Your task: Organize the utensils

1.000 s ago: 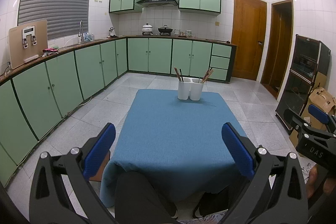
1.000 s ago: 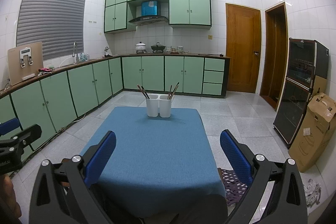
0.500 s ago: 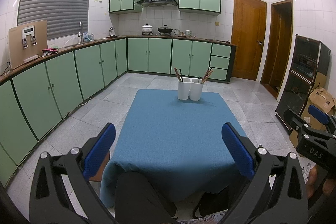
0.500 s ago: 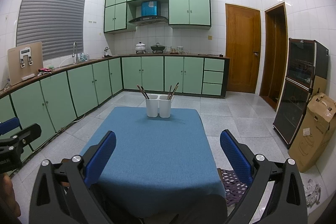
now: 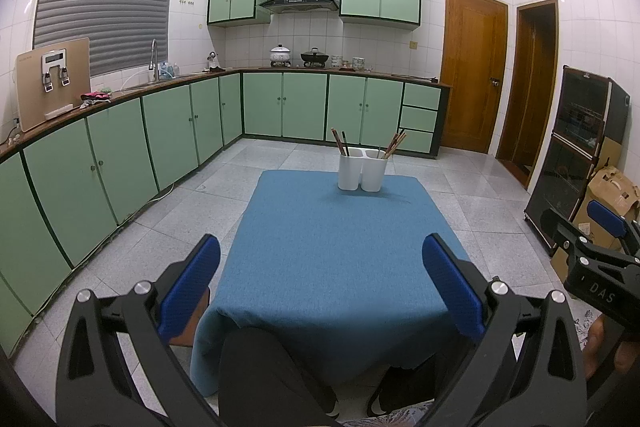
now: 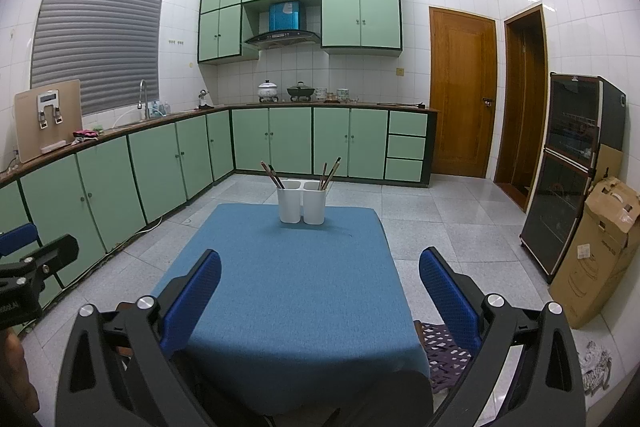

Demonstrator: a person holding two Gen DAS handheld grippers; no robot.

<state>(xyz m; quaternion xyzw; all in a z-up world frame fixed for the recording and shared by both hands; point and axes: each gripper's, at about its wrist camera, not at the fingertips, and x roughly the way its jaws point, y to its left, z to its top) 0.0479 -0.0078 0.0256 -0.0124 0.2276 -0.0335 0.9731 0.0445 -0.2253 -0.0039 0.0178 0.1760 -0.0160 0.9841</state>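
Note:
A white two-compartment utensil holder stands at the far end of a table with a blue cloth; it also shows in the right wrist view. Brown chopsticks lean in its left compartment and more chopsticks in its right one. My left gripper is open and empty, held back over the near table edge. My right gripper is open and empty, also at the near edge. Each gripper shows at the side of the other's view.
Green cabinets with a counter run along the left and back walls. A dark glass cabinet and a cardboard box stand at the right. A stool sits by the table's near right corner. The person's knees are below.

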